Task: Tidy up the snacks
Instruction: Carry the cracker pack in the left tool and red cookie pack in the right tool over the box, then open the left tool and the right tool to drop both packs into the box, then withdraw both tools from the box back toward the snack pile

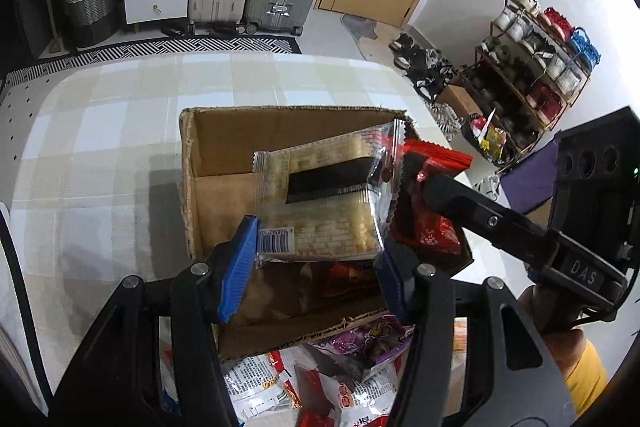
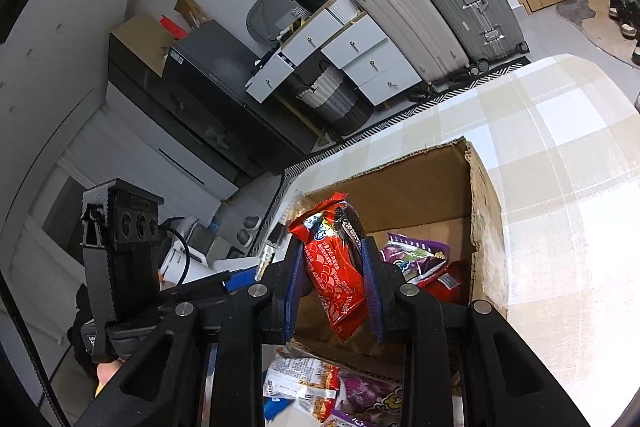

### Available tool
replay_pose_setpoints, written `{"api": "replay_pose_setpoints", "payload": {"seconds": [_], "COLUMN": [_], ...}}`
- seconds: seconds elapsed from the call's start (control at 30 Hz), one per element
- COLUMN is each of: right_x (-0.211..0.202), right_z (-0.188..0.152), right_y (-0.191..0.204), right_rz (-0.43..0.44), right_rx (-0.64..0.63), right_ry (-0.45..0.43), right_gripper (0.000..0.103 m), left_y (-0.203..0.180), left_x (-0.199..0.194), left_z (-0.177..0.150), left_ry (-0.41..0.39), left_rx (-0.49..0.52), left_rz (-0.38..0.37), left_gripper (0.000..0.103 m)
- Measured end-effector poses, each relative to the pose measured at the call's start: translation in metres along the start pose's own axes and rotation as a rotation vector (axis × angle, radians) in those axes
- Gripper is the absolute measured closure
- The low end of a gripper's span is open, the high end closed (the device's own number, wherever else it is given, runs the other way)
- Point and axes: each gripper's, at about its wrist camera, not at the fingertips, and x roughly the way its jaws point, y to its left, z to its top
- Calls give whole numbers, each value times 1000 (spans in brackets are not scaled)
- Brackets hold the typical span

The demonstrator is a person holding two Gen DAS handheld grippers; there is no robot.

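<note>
Above cardboard box (image 1: 224, 143), left gripper (image 1: 316, 259) pinches clear cracker packet (image 1: 320, 215) by its ends, jaws part spread, angled steeply down. Right gripper (image 2: 334, 291), jaws pressed tight, grips red snack packet (image 2: 334, 267) upright over box's near edge. Purple snack bag (image 2: 412, 255) lies inside box. Loose packets (image 1: 280, 383) crowd checked tablecloth (image 1: 100, 131) just beside box.
</note>
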Motion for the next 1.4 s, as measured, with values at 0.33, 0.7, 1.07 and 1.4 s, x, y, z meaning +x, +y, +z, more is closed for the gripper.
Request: {"api": "replay_pose_setpoints", "payload": {"seconds": [0.33,0.7,1.07,1.4], "right_x": [4,7,-12,-49], "right_z": [-1,-2,-1,-18], "right_y": [-6,5,27,49], "right_rz": [-49,-107,-212,-315], "right_rx": [11,-2,-116,-209], "right_ry": [16,29,-19,-65], "right_gripper": [75,75,20,4], "left_y": [1,1,0,-26], "left_x": [26,21,-4,-60], "left_z": [-3,-4,-14,-38], "left_ry": [43,44,7,-71], "left_rx": [0,-10,-14,38], "left_rz": [4,7,1,0], "left_gripper": [49,49,31,20]}}
